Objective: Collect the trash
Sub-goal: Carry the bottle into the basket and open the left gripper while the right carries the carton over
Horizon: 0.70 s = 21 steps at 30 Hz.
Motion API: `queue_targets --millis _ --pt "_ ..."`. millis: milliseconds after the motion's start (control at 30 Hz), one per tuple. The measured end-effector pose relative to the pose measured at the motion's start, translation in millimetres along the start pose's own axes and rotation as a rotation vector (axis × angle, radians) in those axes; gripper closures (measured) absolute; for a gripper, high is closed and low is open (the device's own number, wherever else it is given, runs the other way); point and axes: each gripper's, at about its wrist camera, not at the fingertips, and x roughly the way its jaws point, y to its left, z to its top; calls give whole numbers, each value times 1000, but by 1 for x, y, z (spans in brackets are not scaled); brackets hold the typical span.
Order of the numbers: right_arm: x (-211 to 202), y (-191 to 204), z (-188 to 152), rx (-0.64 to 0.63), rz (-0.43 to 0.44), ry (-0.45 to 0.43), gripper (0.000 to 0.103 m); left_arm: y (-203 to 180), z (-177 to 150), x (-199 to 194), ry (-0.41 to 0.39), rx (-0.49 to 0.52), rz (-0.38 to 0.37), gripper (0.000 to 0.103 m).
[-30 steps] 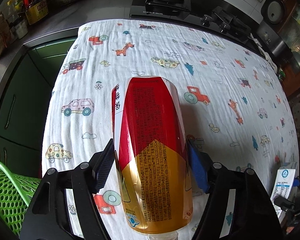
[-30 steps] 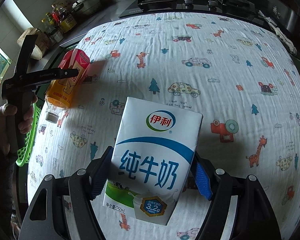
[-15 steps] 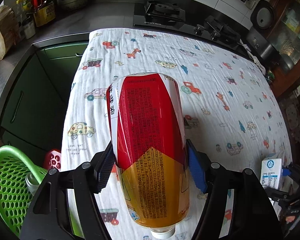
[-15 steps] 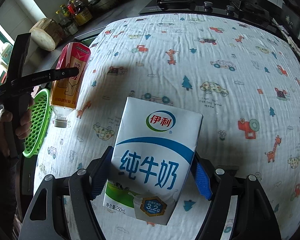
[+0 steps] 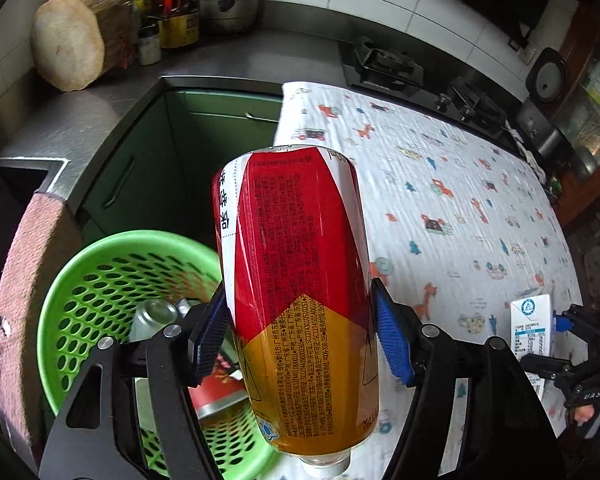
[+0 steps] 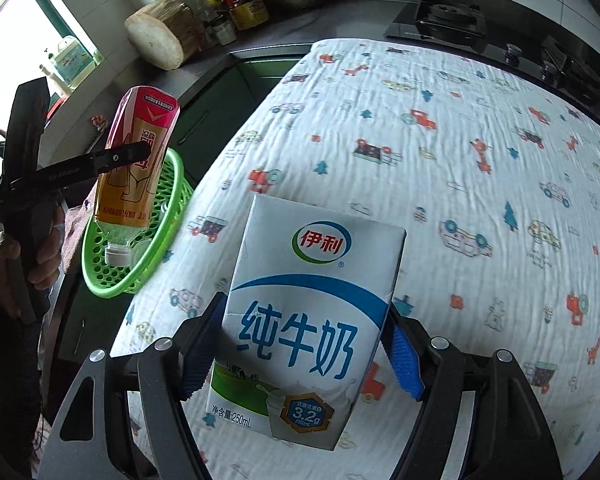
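Note:
My left gripper is shut on a red and gold plastic bottle, cap down, held above the edge of a green perforated basket. The basket holds a silver can and a red wrapper. In the right wrist view the same bottle hangs over the basket, with the left gripper clamped across it. My right gripper is shut on a white and blue milk carton over the patterned cloth. That carton shows at the right edge of the left wrist view.
The basket sits beside the table's left edge, next to a pink towel. Green cabinets and a steel counter lie behind it, with a wooden chopping block, bottles and a pot. A gas stove borders the cloth's far side.
Both grippers have moved left across the cloth. The bottle has gone from over the table to above the green basket, which now fills the lower left. The carton followed, still gripped.

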Motion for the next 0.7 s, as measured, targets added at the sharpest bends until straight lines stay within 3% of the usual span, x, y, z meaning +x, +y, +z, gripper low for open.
queue_targets --millis 367,700 --pt "41 86 34 -99 96 26 33 113 -39 -10 19 -163 108 37" --pt "75 143 57 -176 153 51 33 165 -69 19 93 -268 122 36"
